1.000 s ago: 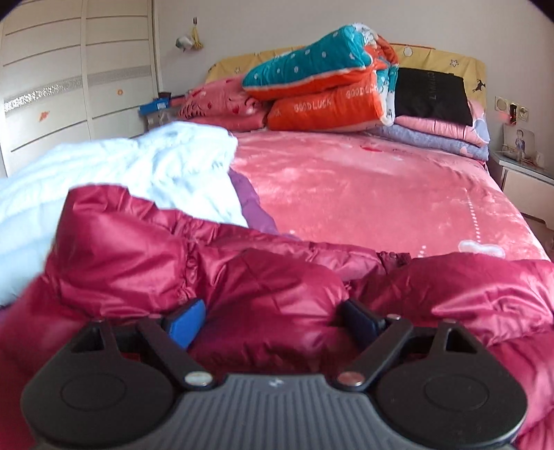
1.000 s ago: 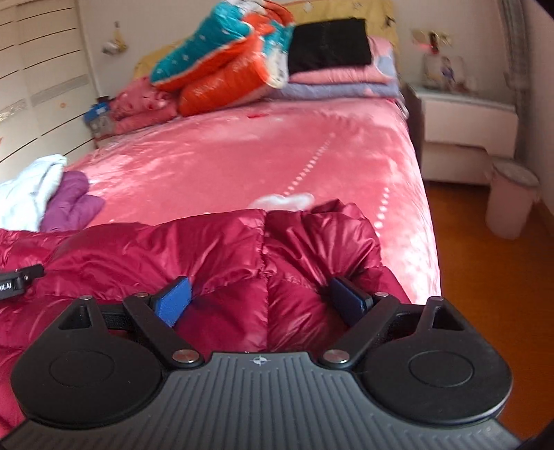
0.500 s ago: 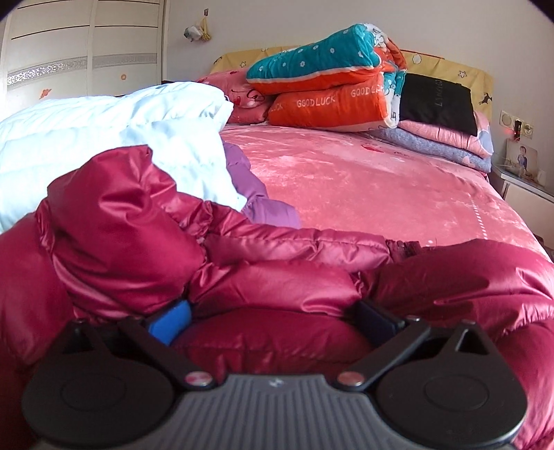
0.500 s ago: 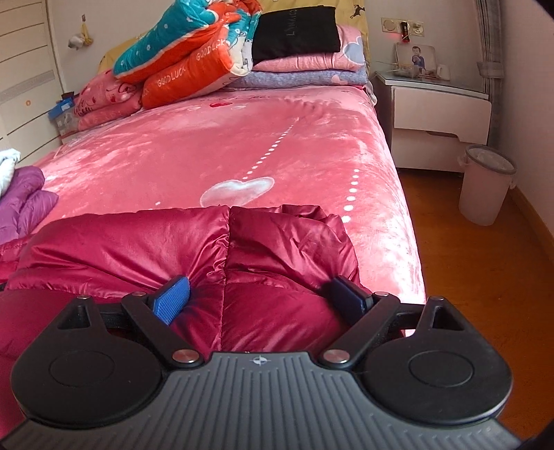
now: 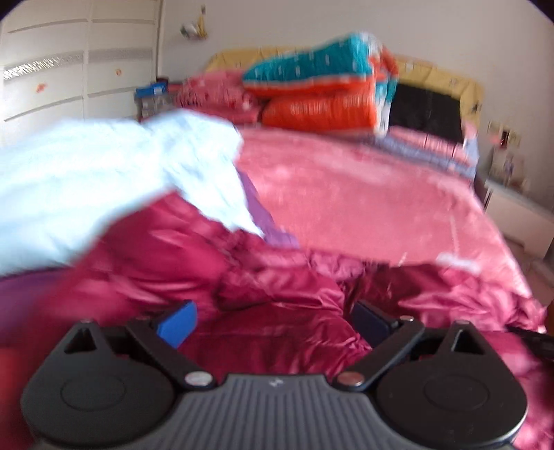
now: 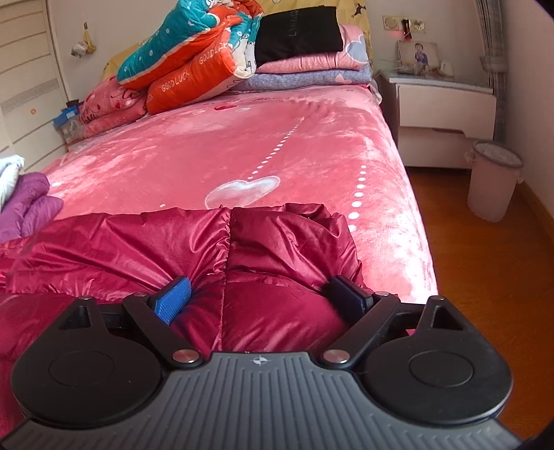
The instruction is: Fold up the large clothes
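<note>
The left gripper [image 5: 273,322] is spread wide over the crimson down jacket [image 5: 277,290], its jaws closing at this moment; puffy fabric bulges between the blue pads [image 5: 176,323], though the blurred view does not show them pressing on it. The right gripper [image 6: 263,297] is likewise spread wide, with a padded panel of the same jacket [image 6: 277,249] swelling between its pads [image 6: 173,299]; whether they pinch the cloth cannot be told.

The jacket lies at the near end of a bed with a pink plush cover [image 6: 242,145] that carries a white heart and dotted lines. At the left sit a white garment [image 5: 104,180] and a purple one [image 6: 27,204], the white one overlapping the jacket's left part. At the head of the bed are stacked folded quilts [image 6: 194,65], teal, orange and pink, with a black folded item [image 6: 297,31] on top at the right. A white wardrobe [image 5: 62,69] stands along the left wall; on the right are a white nightstand [image 6: 443,107], a pale bin [image 6: 491,180] and an orange wooden floor [image 6: 484,277].

The jacket stretches sideways across the bed, its long axis running left to right, with a stitched seam running away from the right gripper.
</note>
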Available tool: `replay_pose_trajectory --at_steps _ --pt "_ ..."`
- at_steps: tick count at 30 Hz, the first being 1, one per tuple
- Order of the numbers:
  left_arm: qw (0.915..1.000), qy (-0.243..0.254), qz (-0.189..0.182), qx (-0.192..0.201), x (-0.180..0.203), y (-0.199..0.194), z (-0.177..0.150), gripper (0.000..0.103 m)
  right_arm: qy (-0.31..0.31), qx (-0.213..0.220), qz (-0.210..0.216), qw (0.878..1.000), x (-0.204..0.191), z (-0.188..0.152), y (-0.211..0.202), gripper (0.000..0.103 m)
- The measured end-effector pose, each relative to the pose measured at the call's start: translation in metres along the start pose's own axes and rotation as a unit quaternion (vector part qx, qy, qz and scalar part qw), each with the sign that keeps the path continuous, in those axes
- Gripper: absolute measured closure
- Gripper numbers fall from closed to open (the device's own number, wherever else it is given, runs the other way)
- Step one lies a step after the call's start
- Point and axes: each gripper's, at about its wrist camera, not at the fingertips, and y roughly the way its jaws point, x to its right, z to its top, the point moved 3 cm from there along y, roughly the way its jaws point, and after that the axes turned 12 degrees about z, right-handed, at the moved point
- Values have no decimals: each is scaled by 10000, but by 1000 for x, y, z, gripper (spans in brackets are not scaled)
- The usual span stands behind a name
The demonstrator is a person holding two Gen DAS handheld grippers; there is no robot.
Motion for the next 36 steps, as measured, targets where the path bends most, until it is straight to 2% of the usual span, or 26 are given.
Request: replay_pose_trajectory --at_steps 5,7,9,10,12,16,19,24,27,32,34,36 --pt "9980 -220 577 102 -69 -51 -4 6 465 -52 444 9979 10 11 -17 0" --pt "9966 -339 740 -131 -91 -49 -12 6 716 -11 656 9953 17 16 -28 0" --pt "9941 -423 824 -560 -106 -34 -26 7 928 82 780 9926 26 19 -41 0" --pt "9917 -479 899 -785 -110 -22 -36 7 1021 126 800 9915 30 20 -47 0" --pt "9887 -612 964 -971 -117 -5 -50 6 1143 214 794 9900 38 20 -60 0" --pt "9833 -1168 793 -1148 -127 7 -66 3 1281 244 534 9900 57 15 -81 0" --pt "9797 -1516 676 -1124 -132 -7 -72 6 1799 194 588 9817 81 3 -98 0" --pt "9766 -1845 489 -992 -140 -43 -91 6 2708 130 910 9583 110 -24 -121 0" --pt "9682 -2256 238 -1060 -144 -55 -107 6 3039 -101 1166 9455 111 -47 -129 0" --pt "9580 -2673 -124 -1037 -140 -54 -118 6 3620 -434 1779 9140 101 -78 -137 0" --pt "9571 -2694 -281 -1029 -139 -52 -117 6 3616 -499 1984 9096 92 -83 -138 0" --pt "9543 -2779 -413 -1016 -136 -50 -119 4 3491 -544 2002 9138 82 -84 -138 0"
